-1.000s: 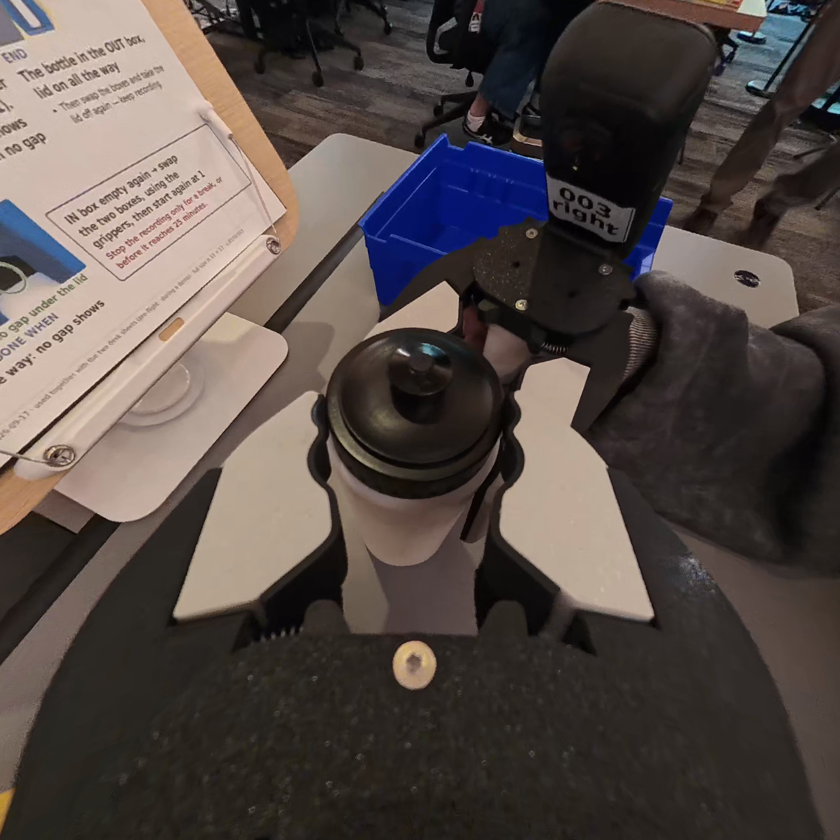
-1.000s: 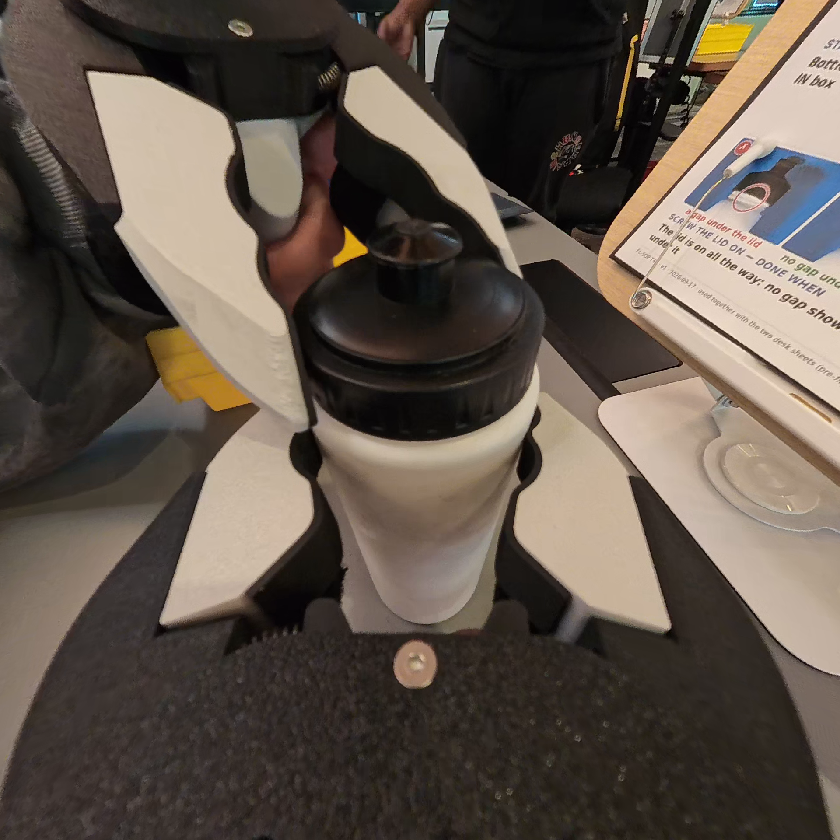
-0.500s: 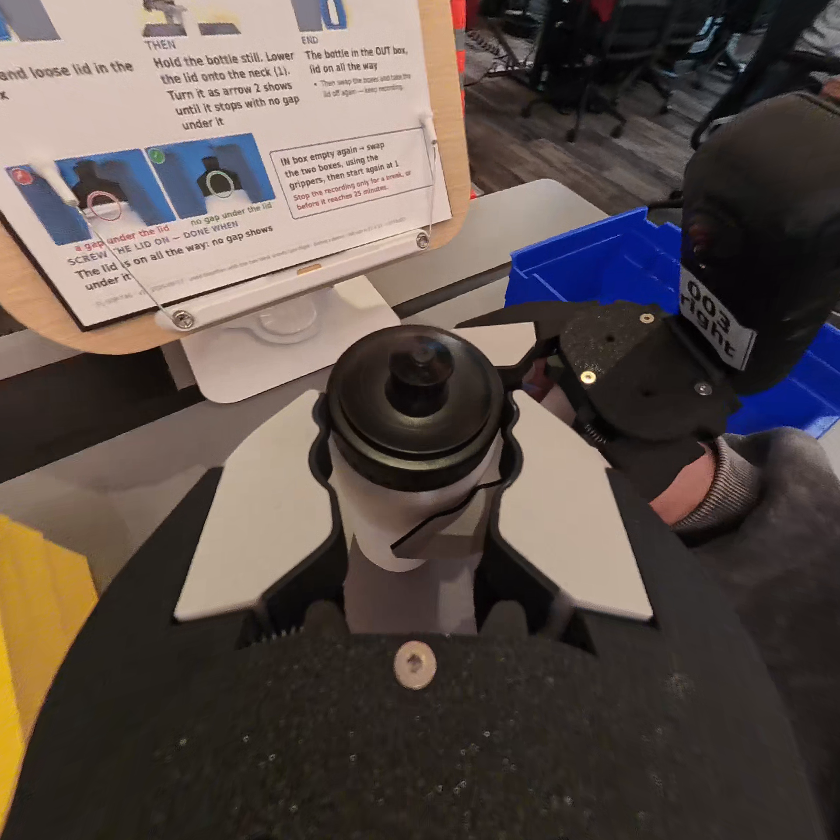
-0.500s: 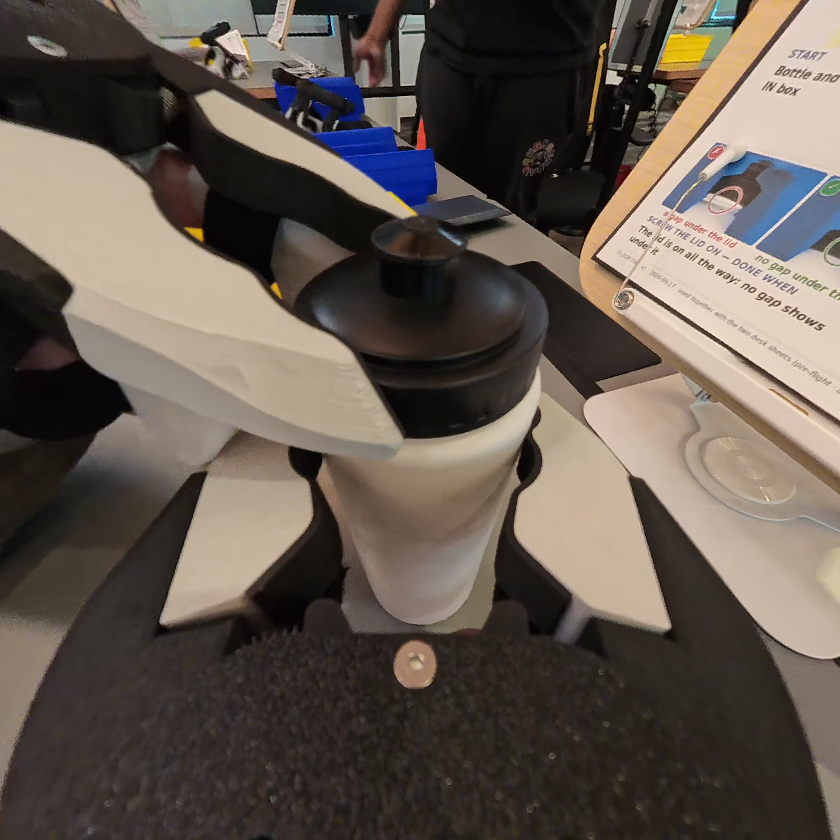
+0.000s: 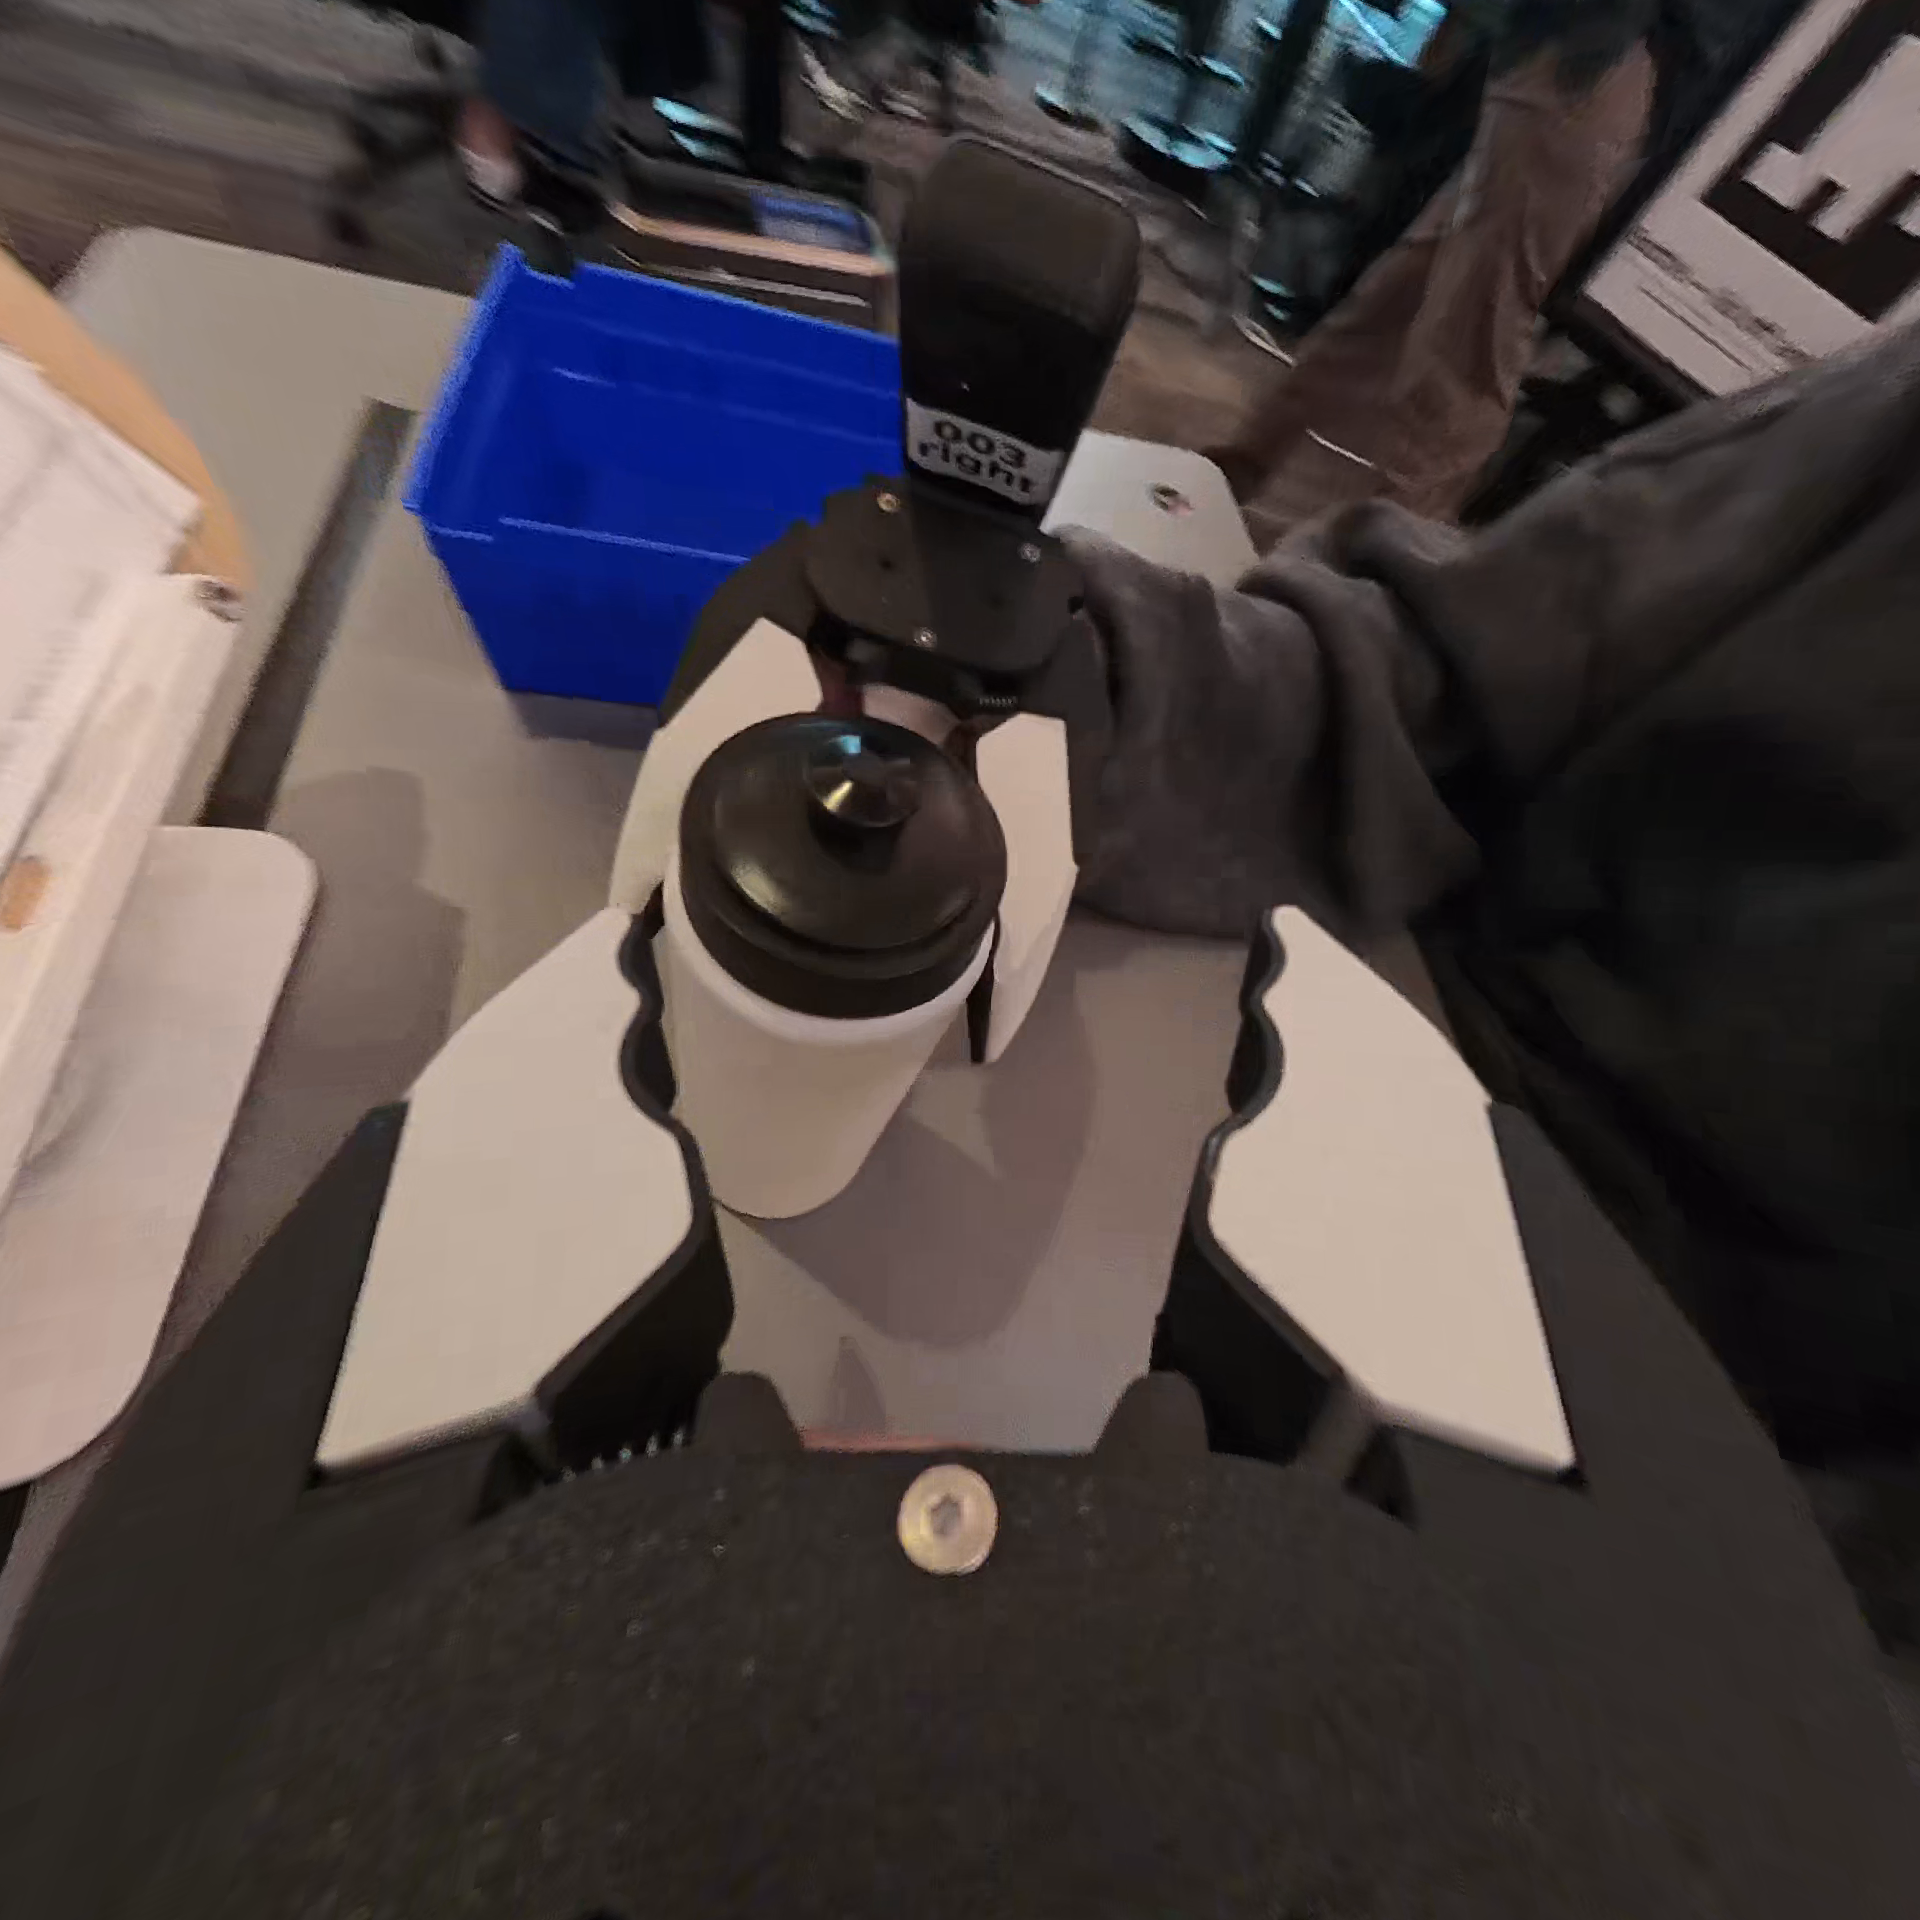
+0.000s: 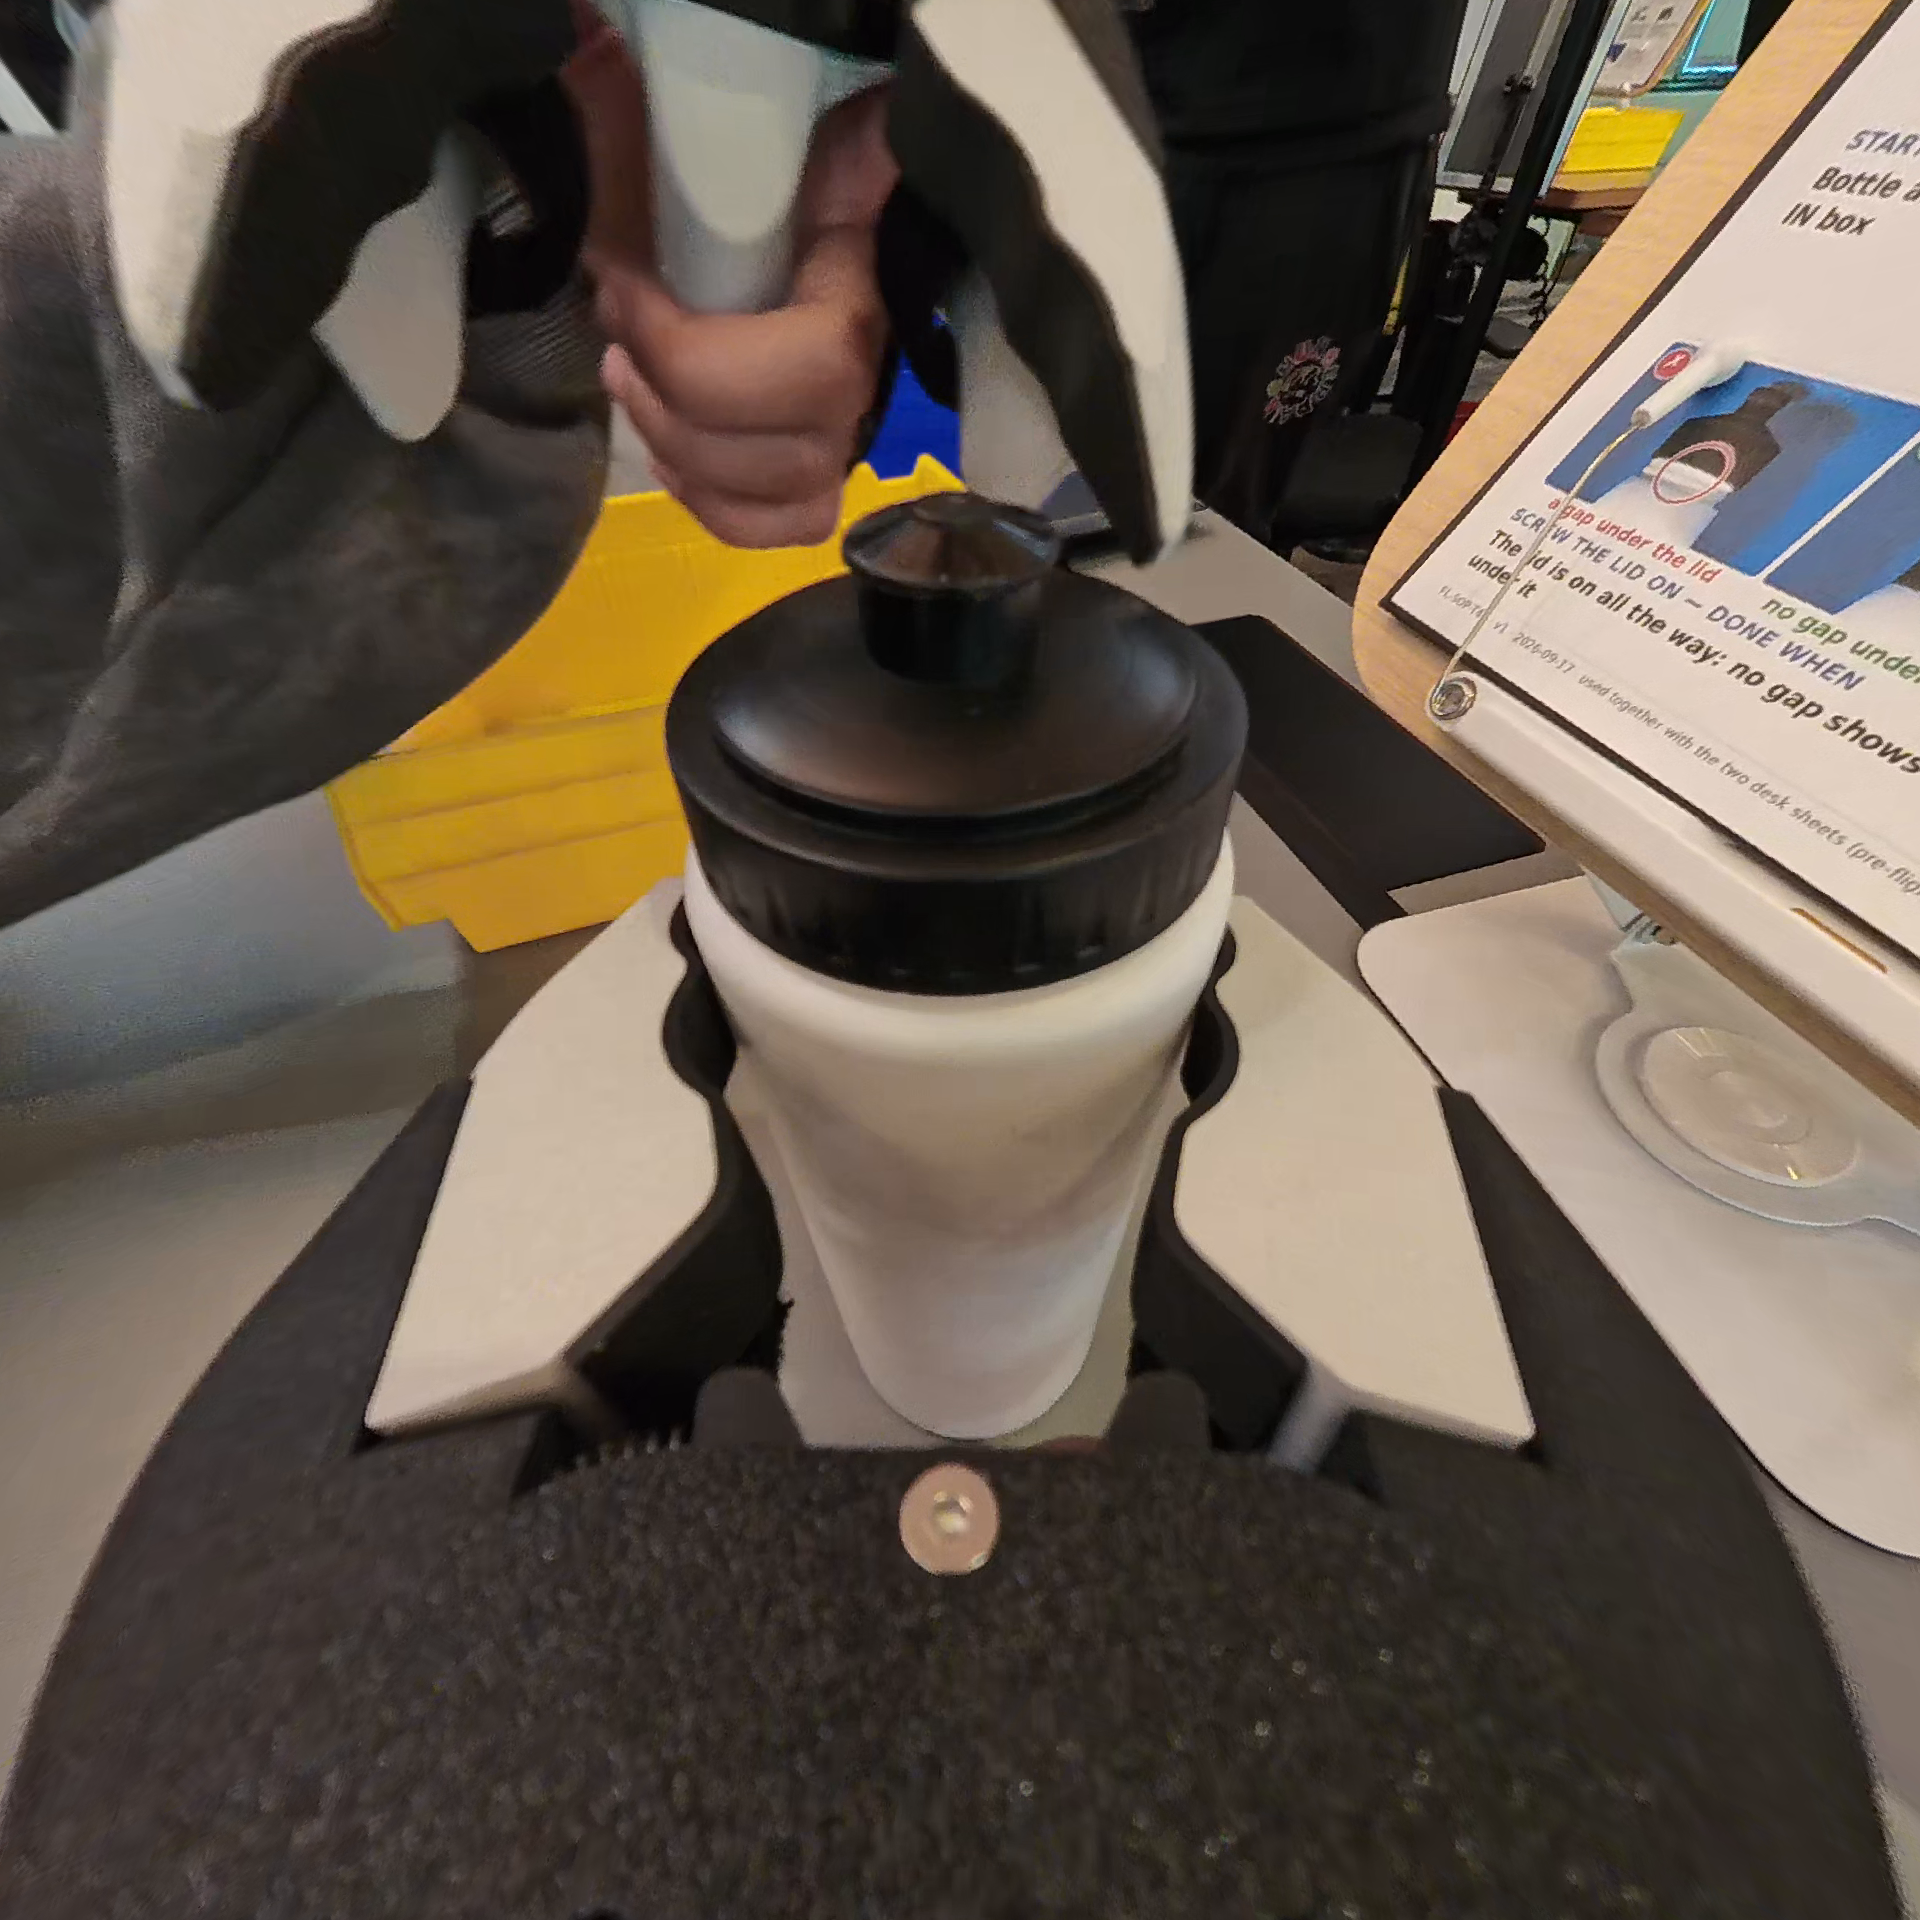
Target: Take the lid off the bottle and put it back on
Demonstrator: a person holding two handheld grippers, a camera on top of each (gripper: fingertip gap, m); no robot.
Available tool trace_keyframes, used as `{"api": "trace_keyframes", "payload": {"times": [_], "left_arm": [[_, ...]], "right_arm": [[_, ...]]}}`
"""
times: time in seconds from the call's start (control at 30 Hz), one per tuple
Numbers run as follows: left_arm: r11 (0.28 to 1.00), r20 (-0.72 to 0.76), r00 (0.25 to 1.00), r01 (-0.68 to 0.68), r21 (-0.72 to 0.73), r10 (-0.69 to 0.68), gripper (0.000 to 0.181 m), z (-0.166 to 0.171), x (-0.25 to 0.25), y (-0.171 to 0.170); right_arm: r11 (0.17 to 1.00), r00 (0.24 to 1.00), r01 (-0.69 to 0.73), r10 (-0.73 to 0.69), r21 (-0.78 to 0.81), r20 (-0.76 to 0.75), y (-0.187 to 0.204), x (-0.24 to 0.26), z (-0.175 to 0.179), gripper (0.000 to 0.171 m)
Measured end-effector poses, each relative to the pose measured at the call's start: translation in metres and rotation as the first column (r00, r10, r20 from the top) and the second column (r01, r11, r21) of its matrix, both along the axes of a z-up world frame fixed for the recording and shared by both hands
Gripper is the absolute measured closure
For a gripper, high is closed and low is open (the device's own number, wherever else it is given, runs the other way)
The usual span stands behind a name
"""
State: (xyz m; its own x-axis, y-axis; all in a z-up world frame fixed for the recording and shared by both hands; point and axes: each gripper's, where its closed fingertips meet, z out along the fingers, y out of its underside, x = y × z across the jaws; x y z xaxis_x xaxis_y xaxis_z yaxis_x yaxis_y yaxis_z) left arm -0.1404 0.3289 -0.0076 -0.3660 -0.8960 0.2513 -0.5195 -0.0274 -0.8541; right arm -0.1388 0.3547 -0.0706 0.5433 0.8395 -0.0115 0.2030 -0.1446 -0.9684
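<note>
In the right wrist view the white bottle [image 6: 956, 1143] stands upright at centre frame, its long axis vertical, and the right gripper [image 6: 951, 1049] has its two fingers pressed against either side of the body just below the black lid [image 6: 956, 769]. The lid sits flush on the neck with no gap that I can see, its spout pointing up.

In the left wrist view the left gripper [image 5: 940, 1049] is spread wide: its left finger [image 5: 540, 1174] lies against or just beside the bottle [image 5: 790, 1081], which of the two is unclear, while its right finger [image 5: 1382, 1195] stands well apart, so nothing is held. The bottle sits left of centre between those fingers, the lid [image 5: 842, 862] just beyond and above their tips. My reading is that the left gripper is the free one and would need to rise and centre over the lid to turn it.

Farther back, a blue bin [image 5: 623, 499] sits at upper centre-left on the grey table [image 5: 343, 623]. In the right wrist view a yellow bin [image 6: 540, 769] lies behind at left, and a sheet on a wooden stand [image 6: 1714, 540] at right. None of them blocks the lid.
</note>
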Motion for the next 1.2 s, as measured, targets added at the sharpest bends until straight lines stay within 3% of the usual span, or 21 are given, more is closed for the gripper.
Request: {"api": "trace_keyframes", "payload": {"times": [0.13, 0.33, 0.47, 0.67, 0.77, 1.0, 1.2], "left_arm": [[0.988, 0.025, 0.988, 0.151, 0.037, -0.151, 0.09, -0.002, 0.015, 0.011], [0.917, 0.101, 0.914, 0.38, 0.12, -0.392, 0.09, -0.001, 0.017, 0.0], [0.88, 0.122, 0.875, 0.448, 0.157, -0.468, 0.09, -0.004, 0.02, 0.004], [0.846, 0.145, 0.834, 0.524, 0.097, -0.533, 0.094, -0.018, 0.029, 0.011], [0.811, 0.18, 0.793, 0.582, 0.06, -0.582, 0.111, -0.019, 0.025, 0.006], [0.853, 0.193, 0.832, 0.518, 0.065, -0.52, 0.112, -0.019, 0.026, 0.008], [0.967, 0.197, 0.946, 0.248, 0.065, -0.256, 0.112, -0.018, 0.03, 0.011]], "right_arm": [[1.0, 1.0, 0.001, -0.001, 0.001, -0.004, 0.0, 0.0, 0.0, 0.084], [1.0, 1.0, 0.001, -0.001, -0.004, -0.001, 0.001, 0.0, 0.0, 0.084], [1.0, 1.0, 0.002, -0.002, -0.007, -0.001, 0.001, 0.0, 0.0, 0.084], [1.0, 1.0, 0.002, -0.002, -0.008, -0.006, 0.001, 0.0, 0.0, 0.084], [1.0, 1.0, 0.003, -0.003, -0.008, -0.007, 0.002, 0.0, 0.0, 0.084], [1.0, 1.0, 0.014, -0.014, -0.009, -0.009, 0.003, 0.0, 0.0, 0.084], [0.999, 0.999, 0.037, -0.037, -0.001, -0.01, 0.006, 0.002, 0.0, 0.084]]}}
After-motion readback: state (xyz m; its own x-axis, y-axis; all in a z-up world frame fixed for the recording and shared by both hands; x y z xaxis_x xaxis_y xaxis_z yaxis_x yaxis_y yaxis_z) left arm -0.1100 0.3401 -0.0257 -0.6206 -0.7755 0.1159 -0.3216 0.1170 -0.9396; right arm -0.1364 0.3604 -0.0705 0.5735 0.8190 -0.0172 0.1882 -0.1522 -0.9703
